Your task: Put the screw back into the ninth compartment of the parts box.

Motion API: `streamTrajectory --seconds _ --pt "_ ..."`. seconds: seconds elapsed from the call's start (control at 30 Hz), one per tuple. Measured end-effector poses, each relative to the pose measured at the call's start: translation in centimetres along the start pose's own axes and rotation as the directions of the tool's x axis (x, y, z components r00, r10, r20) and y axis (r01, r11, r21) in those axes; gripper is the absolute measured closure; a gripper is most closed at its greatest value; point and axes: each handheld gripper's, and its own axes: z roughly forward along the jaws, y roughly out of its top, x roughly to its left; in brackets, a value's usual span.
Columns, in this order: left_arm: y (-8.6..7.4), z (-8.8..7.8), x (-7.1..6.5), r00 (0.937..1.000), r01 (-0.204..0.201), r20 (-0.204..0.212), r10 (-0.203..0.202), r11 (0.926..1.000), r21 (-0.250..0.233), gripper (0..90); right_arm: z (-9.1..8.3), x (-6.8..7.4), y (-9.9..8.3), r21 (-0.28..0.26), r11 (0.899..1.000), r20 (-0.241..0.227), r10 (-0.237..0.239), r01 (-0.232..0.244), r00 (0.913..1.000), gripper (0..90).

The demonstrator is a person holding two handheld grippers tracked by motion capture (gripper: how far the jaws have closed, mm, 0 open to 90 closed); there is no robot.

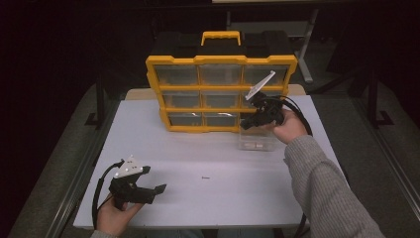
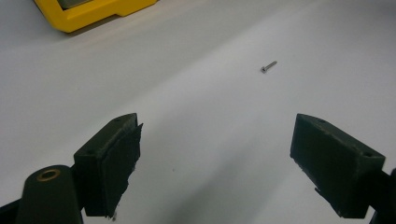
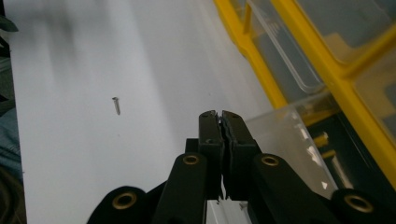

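My left gripper [image 2: 217,154] sat low over the table [image 2: 196,116] with both jaws spread wide, nothing between them. The 1 loose screw [image 2: 268,66] lay ahead of it and a bit right, long axis angled up-right. My right gripper [image 3: 220,116] had its jaws pressed together and empty, beside the pulled-out clear drawer [image 3: 285,140], so the left looked nearer to me.
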Motion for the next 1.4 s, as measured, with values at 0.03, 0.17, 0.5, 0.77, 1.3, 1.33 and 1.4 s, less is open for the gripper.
streamTrajectory --seconds 0.03,0.17,0.5,0.77,1.3,1.33,1.4 --pt "0.0 0.0 0.0 1.0 0.001 0.001 -0.001 1.0 -0.002 15.7 -0.1 -0.2 -0.2 -0.008 1.0 0.0 0.006 -0.006 1.0 86.1" --pt "0.0 0.0 0.0 1.0 -0.005 0.0 0.005 1.0 0.002 15.7 -0.6 -1.1 -0.9 -0.017 0.999 0.016 0.04 -0.04 0.9991 86.0" --pt "-0.1 -0.2 0.1 1.0 -0.002 0.0 0.002 1.0 -0.001 15.7 -0.6 -2.6 -2.3 -0.014 0.994 0.044 0.111 -0.111 0.9928 86.0" --pt "-0.1 -0.1 0.0 1.0 0.005 -0.001 -0.005 0.9999 -0.013 15.7 0.1 -3.1 -2.8 0.004 0.992 0.05 0.123 -0.124 0.9911 82.2" --pt "0.0 -0.2 0.0 1.0 -0.005 -0.001 0.005 0.9999 -0.01 15.7 -1.0 -0.1 -1.0 -0.05 0.998 0.018 0.05 -0.049 0.9986 75.1" --pt "0.0 -0.2 0.0 1.0 -0.004 -0.002 0.004 0.9999 -0.01 15.7 -1.0 0.1 -0.9 -0.045 0.998 0.011 0.041 -0.04 0.9991 74.8" --pt "-0.1 -0.2 0.0 1.0 -0.005 -0.003 0.005 0.9999 -0.009 15.7 -0.8 0.7 -0.5 -0.049 0.999 0.007 0.019 -0.019 0.9998 73.5"
